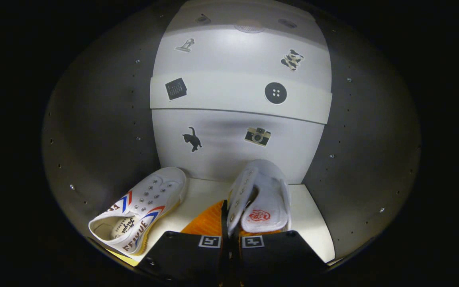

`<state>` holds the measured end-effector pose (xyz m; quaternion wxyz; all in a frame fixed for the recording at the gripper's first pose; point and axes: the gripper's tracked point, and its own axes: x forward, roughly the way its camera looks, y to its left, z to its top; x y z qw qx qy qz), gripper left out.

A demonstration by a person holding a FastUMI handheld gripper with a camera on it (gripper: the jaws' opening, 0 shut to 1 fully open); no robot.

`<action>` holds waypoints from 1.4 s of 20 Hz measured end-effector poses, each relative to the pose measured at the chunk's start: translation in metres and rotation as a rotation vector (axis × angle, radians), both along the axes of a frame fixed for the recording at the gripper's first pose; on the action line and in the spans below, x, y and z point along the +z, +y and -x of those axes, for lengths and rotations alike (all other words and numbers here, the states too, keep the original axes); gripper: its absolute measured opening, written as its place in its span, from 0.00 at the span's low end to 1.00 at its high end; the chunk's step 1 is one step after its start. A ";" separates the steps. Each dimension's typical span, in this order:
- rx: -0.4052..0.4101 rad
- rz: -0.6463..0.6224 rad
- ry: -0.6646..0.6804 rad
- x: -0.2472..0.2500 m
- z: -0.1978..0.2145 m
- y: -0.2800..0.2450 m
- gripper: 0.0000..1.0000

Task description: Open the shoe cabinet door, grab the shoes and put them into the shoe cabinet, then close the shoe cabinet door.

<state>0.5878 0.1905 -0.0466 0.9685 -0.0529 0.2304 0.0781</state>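
I look into the shoe cabinet, with its white shelf floor [309, 215] below. A white canvas shoe [146, 207] with red and blue stripes lies on the shelf to the left of my fingers, toe toward the back panel. A second white shoe [265, 199] sits just ahead of my fingers, rolled onto its side. Its orange sole [207, 221] shows on the left and its insole with a red logo on the right. My gripper [229, 235] is shut on this shoe's eyelet side wall, pinched between both fingers.
The white back panel [237, 131] carries several stickers, and a white shelf [241, 93] crosses above it. Grey side walls [106, 131] with small screws close in left and right. Bare shelf floor lies between the two shoes and right of the held one.
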 end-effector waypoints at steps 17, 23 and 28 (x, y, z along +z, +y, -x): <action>0.017 -0.020 0.078 -0.011 0.025 0.024 0.54; 0.024 -0.019 -0.001 0.023 0.070 0.022 0.97; 0.047 -0.020 -0.135 0.071 0.131 0.022 0.99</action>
